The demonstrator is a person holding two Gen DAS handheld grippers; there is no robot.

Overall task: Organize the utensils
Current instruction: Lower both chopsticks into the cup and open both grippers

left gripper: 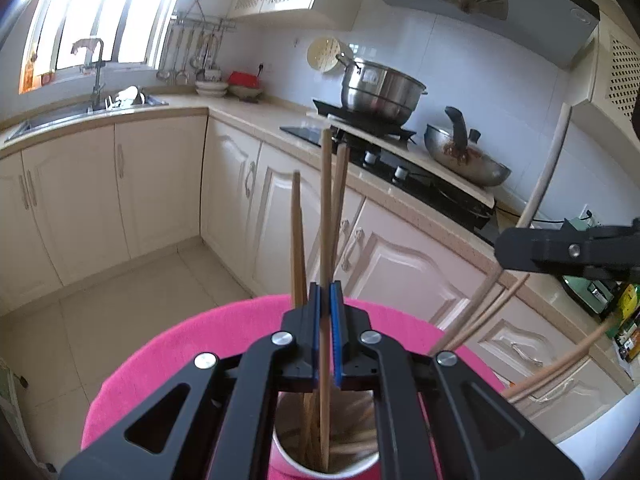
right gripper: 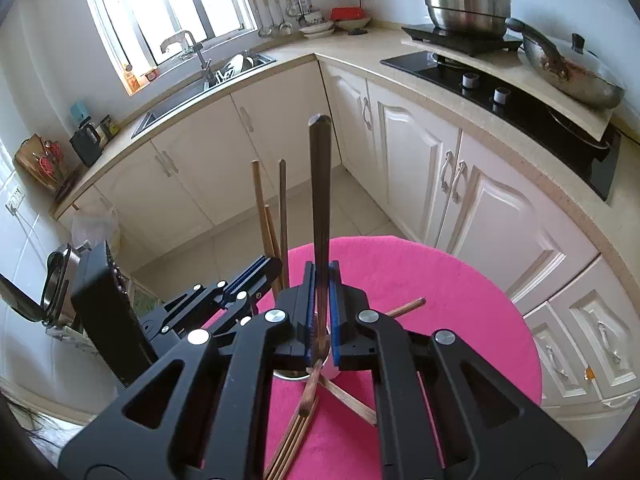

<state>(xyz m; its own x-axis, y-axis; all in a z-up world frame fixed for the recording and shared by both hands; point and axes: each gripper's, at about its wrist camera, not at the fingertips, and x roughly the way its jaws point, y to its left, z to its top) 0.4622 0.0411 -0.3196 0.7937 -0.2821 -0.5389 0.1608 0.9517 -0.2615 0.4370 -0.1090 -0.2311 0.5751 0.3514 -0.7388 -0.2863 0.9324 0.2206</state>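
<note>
No text, brand, number or sign is legible; the label on the steel stockpot [left gripper: 382,90] is too blurred to read.

Wooden chopsticks [left gripper: 326,208] stand upright in a white cup [left gripper: 320,460]; others [right gripper: 296,436] lie loose.

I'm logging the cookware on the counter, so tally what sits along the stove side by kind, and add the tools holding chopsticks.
Tall stainless steel stockpot: 1
Steel wok with a glass lid: 1
Black hob knobs: 2
Black tools gripping a chopstick, left tool on a light wooden chopstick, right tool on a dark wooden chopstick: 2
Total: 6
</note>
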